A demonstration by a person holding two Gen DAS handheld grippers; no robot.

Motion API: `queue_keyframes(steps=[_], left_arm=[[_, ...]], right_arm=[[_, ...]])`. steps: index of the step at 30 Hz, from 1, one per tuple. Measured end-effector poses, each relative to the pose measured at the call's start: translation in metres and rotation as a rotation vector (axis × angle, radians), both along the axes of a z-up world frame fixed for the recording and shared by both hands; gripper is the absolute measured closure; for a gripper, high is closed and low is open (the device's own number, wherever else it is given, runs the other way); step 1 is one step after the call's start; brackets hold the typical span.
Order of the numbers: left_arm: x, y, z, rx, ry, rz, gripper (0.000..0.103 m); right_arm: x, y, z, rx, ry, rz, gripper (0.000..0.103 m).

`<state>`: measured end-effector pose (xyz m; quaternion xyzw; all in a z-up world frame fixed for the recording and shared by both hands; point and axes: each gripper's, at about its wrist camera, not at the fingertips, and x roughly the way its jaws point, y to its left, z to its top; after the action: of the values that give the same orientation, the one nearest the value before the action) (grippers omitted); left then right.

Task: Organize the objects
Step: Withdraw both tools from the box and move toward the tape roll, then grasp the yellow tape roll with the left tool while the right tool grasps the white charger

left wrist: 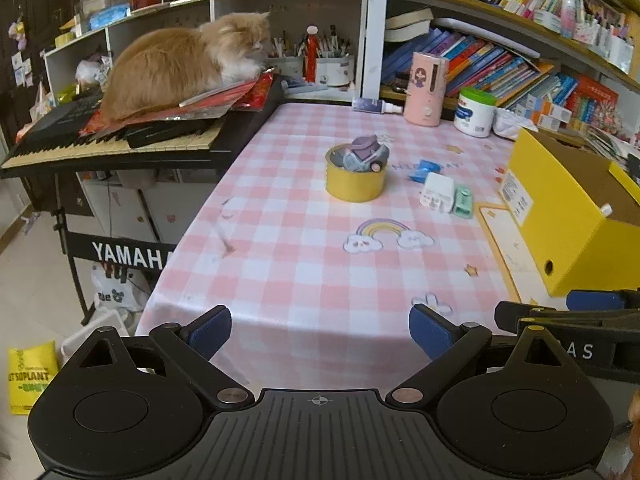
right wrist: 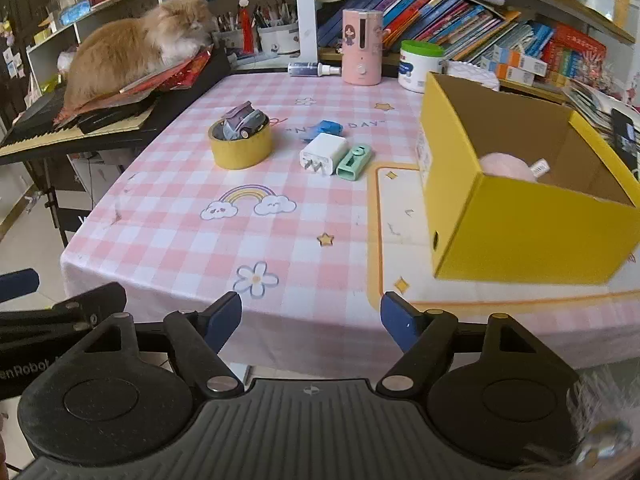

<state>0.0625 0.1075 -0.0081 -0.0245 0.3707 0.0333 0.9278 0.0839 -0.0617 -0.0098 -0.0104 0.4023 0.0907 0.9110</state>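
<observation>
Step in hand, by my reading: the approach, nothing picked yet. Left tongs (left wrist: pixel 320 332) and right tongs (right wrist: pixel 311 320) both hung over the near edge of the bench (right wrist: pixel 168 240), each spread wide with nothing between the blue ribbed pads.

Landmark: the yellow box (right wrist: pixel 520 224), open-topped cardboard, matte, with something pink and soft (right wrist: pixel 506 166) already inside. All remaining items lay to the left of the box. Nearest it, a mint-green ridged plastic piece (right wrist: pixel 354 162), touching a white glossy charger block (right wrist: pixel 323 153) with metal prongs. Just beyond those, a small crumpled blue item (right wrist: pixel 326 127). Further left of the box, a yellow tape roll (right wrist: pixel 240 148), squat cylinder, with a grey-purple toy car (right wrist: pixel 244 120) tilted in its hollow.

Bench cloth was pink gingham, smooth, printed with rainbow and stars.

Next move probably calls for reaching forward to the charger or green piece. Both are low and flat, so the pads must straddle the narrow sides.
</observation>
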Motion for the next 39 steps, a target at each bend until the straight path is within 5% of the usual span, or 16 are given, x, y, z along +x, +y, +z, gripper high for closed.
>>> queue_keyframes(steps=[28, 39], left_arm=[[0.167, 0.007, -0.011, -0.065, 0.048, 0.04, 0.006], [0.234, -0.009, -0.033, -0.056, 0.115, -0.107, 0.006]], right_arm=[[0.163, 0.016, -0.017, -0.039, -0.07, 0.042, 0.031], [0.195, 0.025, -0.037, -0.129, -0.119, 0.117, 0.031]])
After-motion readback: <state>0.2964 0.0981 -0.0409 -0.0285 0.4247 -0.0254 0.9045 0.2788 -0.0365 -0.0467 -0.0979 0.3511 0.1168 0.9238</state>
